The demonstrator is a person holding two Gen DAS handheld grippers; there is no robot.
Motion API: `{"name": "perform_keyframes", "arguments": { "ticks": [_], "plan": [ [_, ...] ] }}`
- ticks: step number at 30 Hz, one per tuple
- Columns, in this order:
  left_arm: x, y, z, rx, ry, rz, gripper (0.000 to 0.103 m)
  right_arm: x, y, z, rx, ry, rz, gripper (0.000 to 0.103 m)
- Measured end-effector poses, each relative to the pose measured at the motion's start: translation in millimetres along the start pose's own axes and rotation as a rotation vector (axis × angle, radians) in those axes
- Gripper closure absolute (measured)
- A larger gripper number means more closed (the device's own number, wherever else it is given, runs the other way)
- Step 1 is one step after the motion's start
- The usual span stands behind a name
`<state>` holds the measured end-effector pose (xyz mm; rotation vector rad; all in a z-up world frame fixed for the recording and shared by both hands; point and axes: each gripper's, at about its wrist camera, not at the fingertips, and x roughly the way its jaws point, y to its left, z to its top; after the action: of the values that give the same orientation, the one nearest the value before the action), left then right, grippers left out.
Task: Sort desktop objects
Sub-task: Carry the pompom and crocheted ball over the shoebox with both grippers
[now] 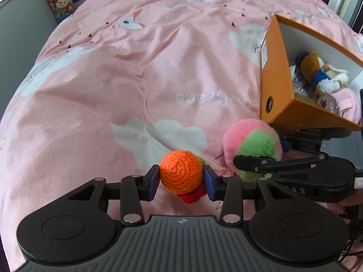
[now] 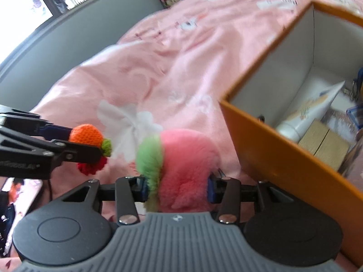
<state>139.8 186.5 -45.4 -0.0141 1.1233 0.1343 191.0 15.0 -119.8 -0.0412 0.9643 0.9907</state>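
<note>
Left wrist view: my left claw (image 1: pixel 181 179) pinches a crocheted orange ball (image 1: pixel 181 171) above the pink bed (image 1: pixel 113 79).
Right claw (image 2: pixel 177 189): pinching the fluffy pink-and-green pompom (image 2: pixel 181 170), just beside the orange box (image 2: pixel 283 158).
Advice: I'd clear the box rim before releasing, one claw at a time.

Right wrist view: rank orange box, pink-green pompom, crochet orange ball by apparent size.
1. Orange box, largest, running out of the frame.
2. Pink-green pompom, between the right tool's pads; it sits nearest the camera, so it looks enlarged.
3. Crochet orange ball, in the left tool, smallest.
</note>
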Motion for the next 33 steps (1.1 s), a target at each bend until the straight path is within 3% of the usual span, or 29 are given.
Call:
{"name": "perform_keyframes", "arguments": {
  "ticks": [8,14,24,28,33],
  "plan": [
    [-36.1,-14.9,1.8,-0.004,-0.094,-0.009,0.056,-56.3,13.4,3.4,-0.047,-0.147,0.036,0.056],
    [-63.9,-34.5,16.9,0.006,-0.199,-0.056,0.056,-106.4,10.0,9.8,-0.035,-0.285,0.055,0.057],
    [-86.8,-84.9,60.1,0.101,-0.346,-0.151,0.056,-175.5,-23.7,35.5,-0.006,-0.489,-0.025,0.060],
    [-76.3,-104.9,75.5,0.143,-0.365,-0.189,0.056,-184.5,-46.7,44.9,0.023,-0.517,-0.086,0.072],
    [-43.0,-129.3,92.3,0.185,-0.322,-0.223,0.056,-173.4,-76.7,53.3,0.066,-0.470,-0.157,0.074]
  ]
}}
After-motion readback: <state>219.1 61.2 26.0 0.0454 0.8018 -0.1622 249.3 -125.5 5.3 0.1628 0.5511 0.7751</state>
